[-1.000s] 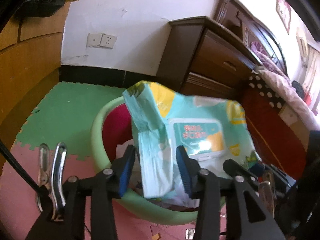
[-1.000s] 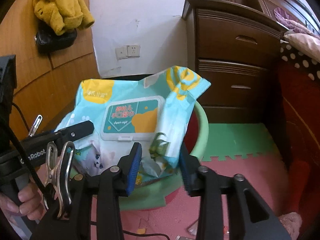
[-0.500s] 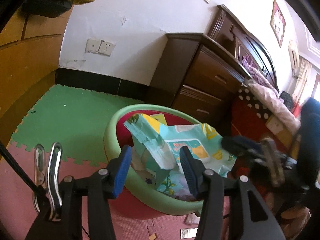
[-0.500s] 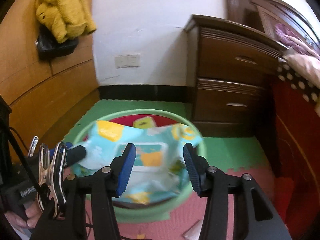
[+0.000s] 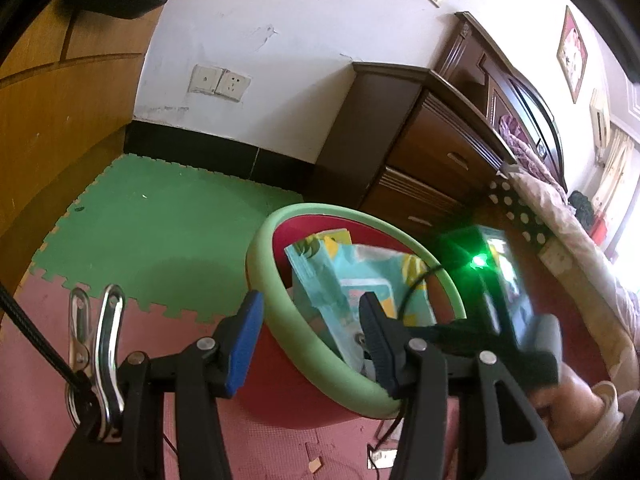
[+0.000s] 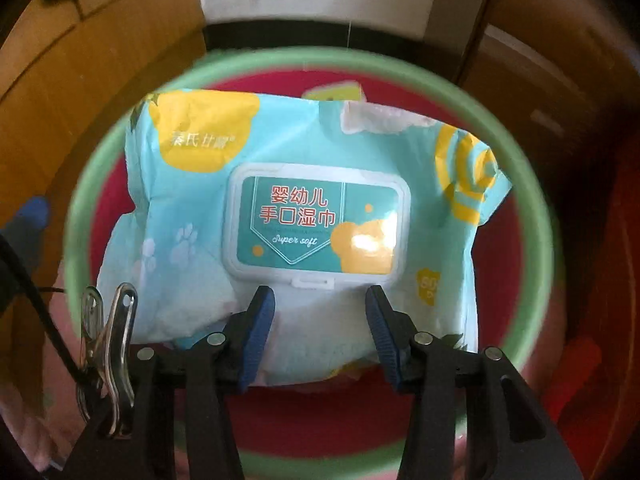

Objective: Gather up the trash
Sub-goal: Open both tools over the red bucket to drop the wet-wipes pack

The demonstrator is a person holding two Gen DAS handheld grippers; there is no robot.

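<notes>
A light-blue pack of baby wet wipes (image 6: pixel 304 184) lies label-up inside a red bin with a green rim (image 6: pixel 80 208). My right gripper (image 6: pixel 319 296) hangs over the bin and points steeply down at the pack; it is open, and the pads are clear of the pack. In the left wrist view the same pack (image 5: pixel 360 280) sits tilted in the bin (image 5: pixel 264 280). My left gripper (image 5: pixel 309 304) is open at the bin's near left side, with nothing between its fingers. One blue pad (image 6: pixel 32 208) of it shows at the left edge of the right wrist view.
The bin stands on green (image 5: pixel 152 232) and pink foam mats. A dark wooden nightstand (image 5: pixel 432 152) is behind it, a bed (image 5: pixel 560 220) to the right, wooden panelling (image 5: pixel 60 120) to the left. Small scraps (image 5: pixel 316 464) lie on the pink mat. A person's hand (image 5: pixel 568 400) holds the right device.
Both grippers held the wipes pack above the bin, then opened, and it dropped in. The right gripper tipped down over the bin; the left one drew back to the left.
</notes>
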